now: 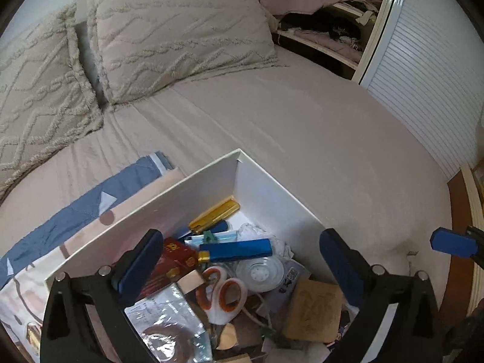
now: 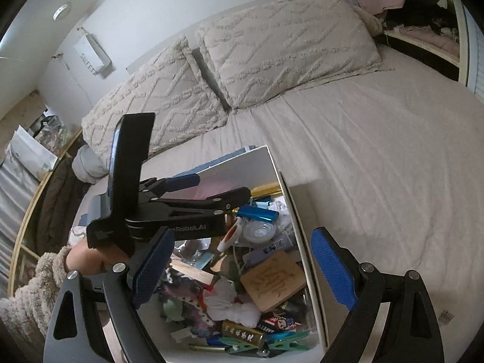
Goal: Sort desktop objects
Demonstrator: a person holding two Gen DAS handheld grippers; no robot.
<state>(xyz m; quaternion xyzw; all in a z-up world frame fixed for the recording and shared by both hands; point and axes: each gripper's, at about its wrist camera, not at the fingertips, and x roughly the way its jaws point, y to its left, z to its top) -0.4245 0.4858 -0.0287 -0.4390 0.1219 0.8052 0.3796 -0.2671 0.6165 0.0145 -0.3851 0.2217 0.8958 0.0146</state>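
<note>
White box (image 1: 211, 178) of mixed clutter found on the bed (image 1: 302, 127) near its foot edge, holding scissors (image 1: 222, 295), a blue lighter (image 1: 239, 249) and a wooden coaster (image 1: 314, 308). Left hand-held gripper (image 1: 239, 260) and right hand-held gripper (image 2: 242, 266) both spread wide, empty, poised over the contents. Advisable to single out one top-lying item, descend straight and close squarely, avoiding snagging neighbours.

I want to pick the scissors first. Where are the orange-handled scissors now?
The scissors lie inside the white box, near its middle in the left wrist view, between the clear tape roll and the red box.
</note>
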